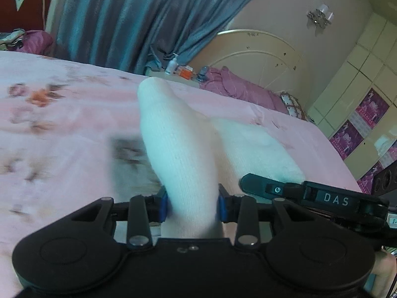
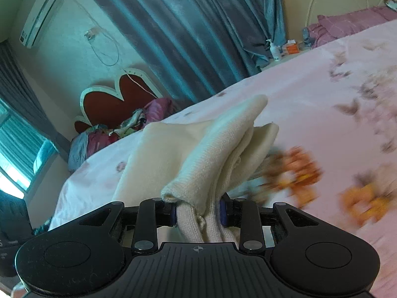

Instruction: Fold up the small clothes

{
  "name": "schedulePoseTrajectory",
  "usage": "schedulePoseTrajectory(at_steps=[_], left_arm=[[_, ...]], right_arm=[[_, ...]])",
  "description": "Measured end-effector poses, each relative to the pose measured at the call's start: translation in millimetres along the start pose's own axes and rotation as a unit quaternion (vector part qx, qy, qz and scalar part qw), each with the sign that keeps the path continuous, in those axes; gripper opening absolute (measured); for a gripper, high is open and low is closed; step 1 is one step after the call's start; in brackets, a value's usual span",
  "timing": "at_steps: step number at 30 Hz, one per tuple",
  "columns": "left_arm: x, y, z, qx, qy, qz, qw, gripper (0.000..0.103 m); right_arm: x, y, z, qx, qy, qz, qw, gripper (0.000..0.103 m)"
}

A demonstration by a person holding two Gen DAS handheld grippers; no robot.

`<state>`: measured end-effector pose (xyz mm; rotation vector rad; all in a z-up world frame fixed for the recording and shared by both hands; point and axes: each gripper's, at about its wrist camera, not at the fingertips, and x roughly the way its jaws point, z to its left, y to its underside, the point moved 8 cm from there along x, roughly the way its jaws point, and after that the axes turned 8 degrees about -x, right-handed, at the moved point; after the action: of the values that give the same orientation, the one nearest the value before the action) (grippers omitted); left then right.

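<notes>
A white knit garment (image 1: 183,154) is clamped by the left gripper (image 1: 193,204) and bunched in the right gripper (image 2: 199,213), lifted over the bed (image 1: 62,129) toward twelve o'clock; folding seems barely begun, though blur hides detail.

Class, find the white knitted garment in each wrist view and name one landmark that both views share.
Left wrist view: the white knitted garment rises from bottom centre, clamped between the left gripper fingers, above the pink bedsheet.
Right wrist view: the garment is bunched at centre, clamped in the right gripper.
Shared landmark: the blue-grey curtain behind the bed.
</notes>
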<state>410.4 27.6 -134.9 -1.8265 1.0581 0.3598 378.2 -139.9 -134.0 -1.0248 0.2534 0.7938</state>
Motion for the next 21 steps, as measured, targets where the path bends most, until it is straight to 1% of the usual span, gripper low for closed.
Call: schedulePoseTrajectory(at_steps=[5, 10, 15, 19, 21], left_arm=[[-35, -19, 68, -0.001, -0.008, -0.003, 1.0000, 0.035], [-57, -34, 121, -0.005, -0.022, -0.009, 0.9997, 0.035], [-57, -40, 165, -0.017, -0.030, -0.014, 0.9993, 0.035], [-45, -31, 196, -0.028, -0.048, 0.001, 0.9984, 0.037], [-40, -21, 209, -0.031, -0.050, 0.006, 0.9982, 0.051]], right_arm=[[48, 19, 69, 0.009, -0.008, 0.000, 1.000, 0.030], [96, 31, 110, 0.017, -0.024, 0.005, 1.000, 0.030], [136, 44, 127, 0.020, -0.030, 0.016, 0.999, 0.030], [162, 59, 119, 0.016, -0.006, 0.041, 0.999, 0.031], [167, 64, 112, 0.020, 0.007, 0.048, 0.999, 0.031]])
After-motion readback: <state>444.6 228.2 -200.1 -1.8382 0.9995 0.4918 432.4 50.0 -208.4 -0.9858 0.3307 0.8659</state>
